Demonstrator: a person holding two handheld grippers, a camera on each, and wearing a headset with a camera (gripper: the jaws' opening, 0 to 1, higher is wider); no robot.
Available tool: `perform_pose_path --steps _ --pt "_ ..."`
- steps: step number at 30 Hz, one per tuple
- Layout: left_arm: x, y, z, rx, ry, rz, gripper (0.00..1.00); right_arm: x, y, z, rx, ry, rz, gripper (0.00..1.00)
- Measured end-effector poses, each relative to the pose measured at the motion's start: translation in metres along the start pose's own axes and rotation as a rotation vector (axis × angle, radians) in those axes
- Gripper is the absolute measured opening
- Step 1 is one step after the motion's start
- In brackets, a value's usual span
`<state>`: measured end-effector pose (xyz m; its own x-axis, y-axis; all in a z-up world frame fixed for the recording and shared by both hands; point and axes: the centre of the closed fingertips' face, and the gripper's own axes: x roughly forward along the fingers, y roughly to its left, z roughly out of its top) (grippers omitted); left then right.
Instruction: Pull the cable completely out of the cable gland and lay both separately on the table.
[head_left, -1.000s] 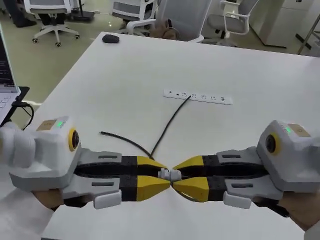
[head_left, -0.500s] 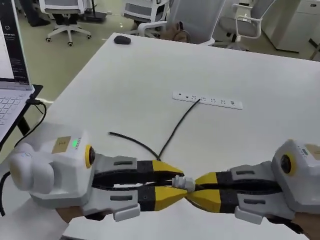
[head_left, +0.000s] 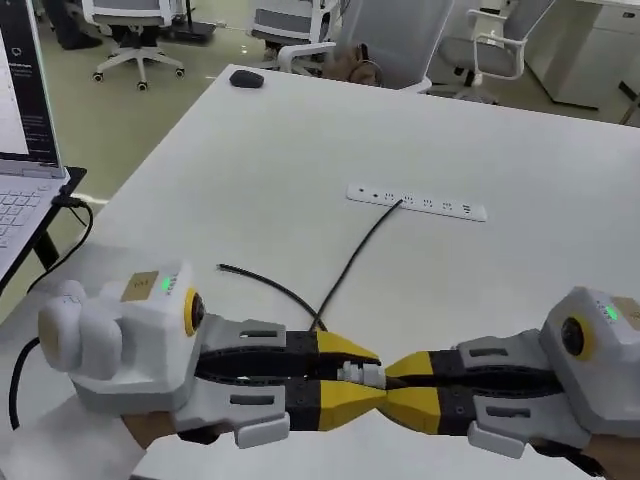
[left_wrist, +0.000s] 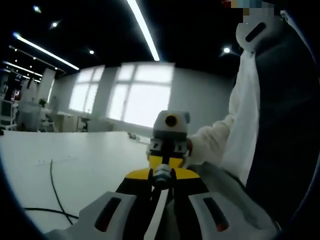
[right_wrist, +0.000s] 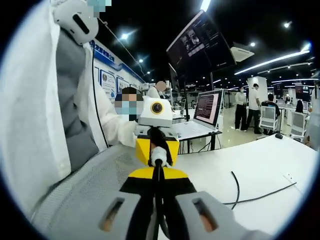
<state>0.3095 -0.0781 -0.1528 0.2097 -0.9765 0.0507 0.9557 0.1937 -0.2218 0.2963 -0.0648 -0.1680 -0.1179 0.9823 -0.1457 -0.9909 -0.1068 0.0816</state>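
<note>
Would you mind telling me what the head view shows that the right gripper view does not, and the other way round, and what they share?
Head view: a look down on both grippers tip to tip, the left gripper and the right gripper, each with a green light on top. Right gripper view: a hanging screen, ceiling lights and people standing beyond the desk. Shared: the cable gland between the tips, the black cable on the white table, and the laptop.

Left gripper (head_left: 376, 373), right gripper (head_left: 393, 382) tip-to-tip, closed
</note>
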Motion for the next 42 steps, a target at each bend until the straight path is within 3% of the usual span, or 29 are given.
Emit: perform_pose_path --steps 6,10,13,19,23,30,37,42 --pt "-0.005 0.004 -0.002 0.015 0.021 0.000 0.16 -0.004 -0.005 -0.008 0.072 0.036 -0.017 0.02" --pt "-0.007 0.007 -0.005 0.051 0.038 -0.002 0.16 -0.006 -0.008 -0.015 0.052 0.054 -0.027 0.02" --pt "-0.009 0.010 -0.006 0.039 0.037 -0.003 0.16 -0.008 -0.008 -0.017 -0.002 0.069 -0.031 0.02" --pt "-0.012 0.015 -0.008 0.073 0.048 0.005 0.16 -0.020 -0.013 -0.035 -0.041 0.126 -0.052 0.02" --pt "-0.015 0.018 -0.008 0.084 0.045 0.016 0.16 -0.031 -0.016 -0.050 -0.038 0.166 -0.069 0.02" --pt "-0.018 0.021 -0.006 0.091 0.035 0.029 0.16 -0.044 -0.019 -0.064 -0.011 0.183 -0.095 0.02" --pt "-0.016 0.020 -0.008 0.070 0.040 0.026 0.16 -0.040 -0.013 -0.066 0.029 0.194 -0.094 0.02" --pt "-0.015 0.017 -0.006 0.056 0.023 0.018 0.16 -0.039 -0.017 -0.050 0.055 0.171 -0.108 0.11"
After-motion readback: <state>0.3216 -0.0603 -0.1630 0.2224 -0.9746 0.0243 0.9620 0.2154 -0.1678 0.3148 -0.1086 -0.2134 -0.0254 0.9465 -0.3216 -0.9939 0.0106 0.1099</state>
